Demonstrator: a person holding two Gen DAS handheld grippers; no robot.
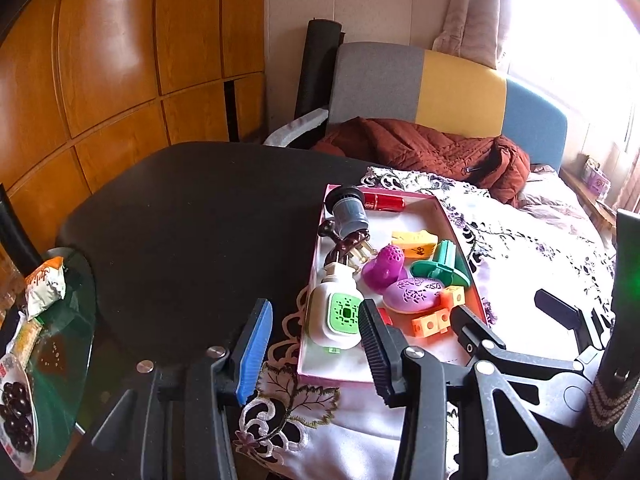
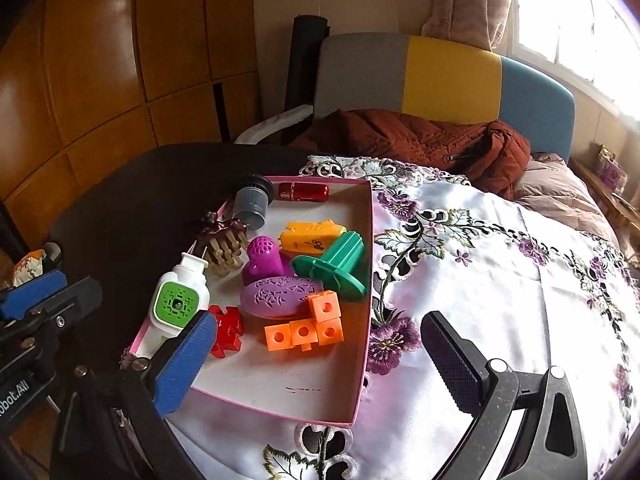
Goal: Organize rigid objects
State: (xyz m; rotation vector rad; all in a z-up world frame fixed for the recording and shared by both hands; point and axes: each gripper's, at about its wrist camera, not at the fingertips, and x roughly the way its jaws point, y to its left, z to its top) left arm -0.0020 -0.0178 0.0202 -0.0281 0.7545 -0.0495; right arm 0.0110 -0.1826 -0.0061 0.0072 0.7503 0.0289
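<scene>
Tablecloth [image 2: 480,260] partly under pink tray [image 2: 370,240]

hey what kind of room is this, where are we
Most likely a home bedroom or living room: a padded grey, yellow and blue headboard, a rust quilted jacket on bedding, and an embroidered floral tablecloth under a pink tray of household odds.

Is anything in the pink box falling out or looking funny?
Yes. The grey ribbed cap tilts over the pink-edged box's far left rim, and the white bottle with a green square hangs over its left edge. Nothing looks spilled or broken.
</scene>
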